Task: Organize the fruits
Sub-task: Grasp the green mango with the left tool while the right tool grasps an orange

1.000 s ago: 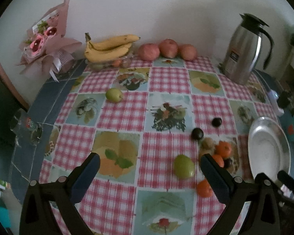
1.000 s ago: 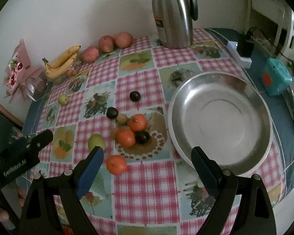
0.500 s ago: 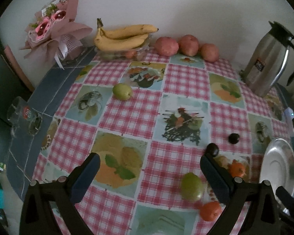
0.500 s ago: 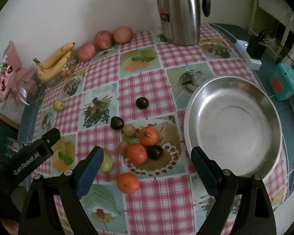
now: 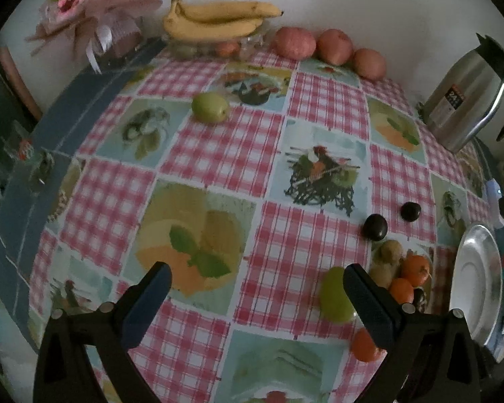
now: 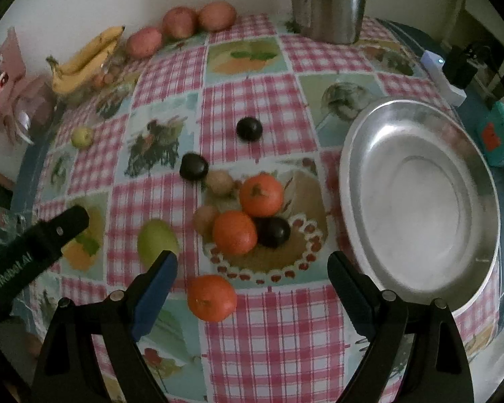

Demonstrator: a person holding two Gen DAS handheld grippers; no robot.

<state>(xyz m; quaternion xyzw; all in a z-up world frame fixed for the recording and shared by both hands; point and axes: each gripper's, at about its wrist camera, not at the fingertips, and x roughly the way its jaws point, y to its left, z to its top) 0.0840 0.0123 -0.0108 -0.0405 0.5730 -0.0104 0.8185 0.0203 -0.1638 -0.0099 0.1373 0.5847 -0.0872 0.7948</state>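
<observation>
A cluster of small fruit lies on the checked tablecloth: oranges [image 6: 261,194], a lone orange [image 6: 211,297], dark plums [image 6: 249,128], brown kiwis [image 6: 219,182] and a green pear [image 6: 156,241]. An empty steel plate [image 6: 416,201] sits to their right. My right gripper [image 6: 252,283] hangs open above the lone orange, holding nothing. My left gripper [image 5: 257,290] is open over bare cloth, the pear [image 5: 334,294] just inside its right finger. A green apple [image 5: 210,107] lies farther back.
Bananas [image 5: 215,20] and three red apples [image 5: 295,43] line the back wall. A steel thermos jug [image 5: 467,97] stands at the back right, a pink bouquet [image 5: 94,16] at the back left. A teal device [image 6: 497,137] and a white charger [image 6: 442,74] lie beyond the plate.
Both grippers have sunk toward the table, so the fruit looks larger. The left one shifted left of the cluster; the right one moved over the lone orange. Both stay open.
</observation>
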